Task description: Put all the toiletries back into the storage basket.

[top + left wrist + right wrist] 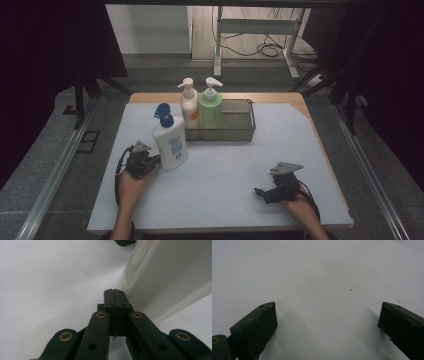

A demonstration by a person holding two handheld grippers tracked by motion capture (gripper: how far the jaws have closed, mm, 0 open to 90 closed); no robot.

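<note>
Bottle: white pump bottle with a blue pump head and blue label print, right by your left hand.
Pose: standing, tilted slightly left.
Place: on the white table mat, near the front-left corner of the mesh tray, apart from it.
Close view: its white wall just beside the jaw tips.

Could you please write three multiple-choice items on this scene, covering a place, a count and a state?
1. Where does the blue-capped bottle stand?
A. In the tray
B. On the mat, beside the left gripper
C. By the right gripper

2. How many bottles stand in the tray?
A. Two
B. Three
C. None

3. How do the left gripper's fingers stand?
A. Wide apart
B. Closed around the bottle
C. Shut together, beside the bottle

Answers: 1 B, the high view shows it in front of the tray; 2 A, a cream and a green one; 3 C, the left gripper view shows them pressed together.
</note>
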